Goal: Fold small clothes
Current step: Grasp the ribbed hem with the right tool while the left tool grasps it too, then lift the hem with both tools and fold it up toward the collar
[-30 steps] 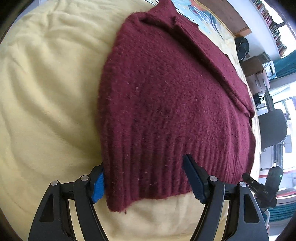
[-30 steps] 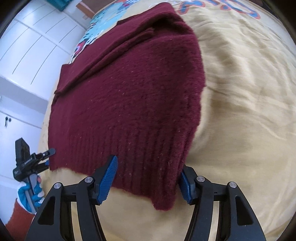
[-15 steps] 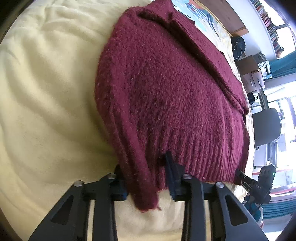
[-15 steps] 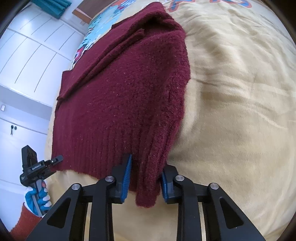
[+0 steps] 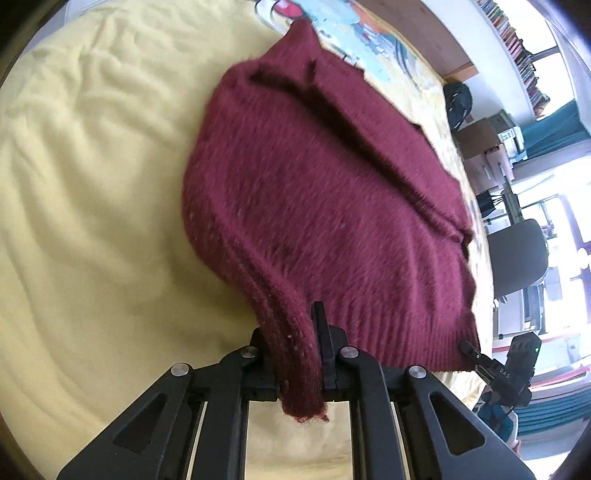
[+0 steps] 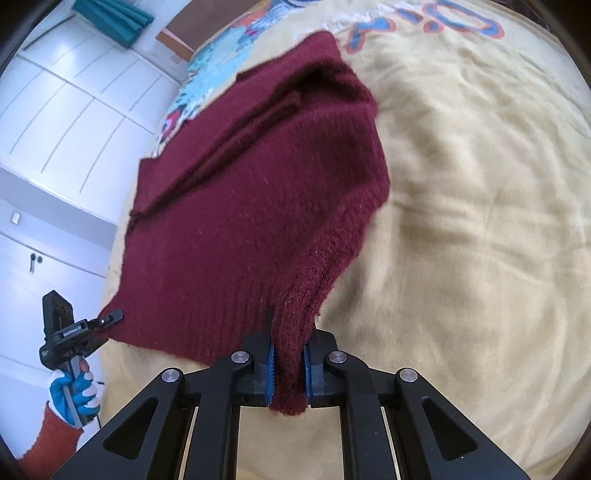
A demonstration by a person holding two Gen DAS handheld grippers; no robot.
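A dark red knitted sweater (image 5: 332, 206) lies on a yellow blanket (image 5: 92, 221), its sleeves folded in across the body. My left gripper (image 5: 301, 365) is shut on the left corner of the ribbed hem, which bunches between the pads and lifts off the blanket. In the right wrist view the same sweater (image 6: 240, 206) shows from the other side. My right gripper (image 6: 288, 373) is shut on the right hem corner, with a tuft of knit hanging below its blue pads (image 6: 270, 369). Each gripper appears small at the opposite hem corner in the other's view.
The blanket carries a colourful cartoon print (image 6: 424, 26) near the sweater's collar. White cupboard doors (image 6: 55, 129) stand to the left of the bed. A grey chair (image 5: 517, 254), boxes and a bookshelf stand to the right. A blue-gloved hand (image 6: 74, 395) with an orange sleeve holds the left gripper.
Both grippers went from wide open around the hem corners to shut on them. The hem has bunched and risen off the blanket at both corners.
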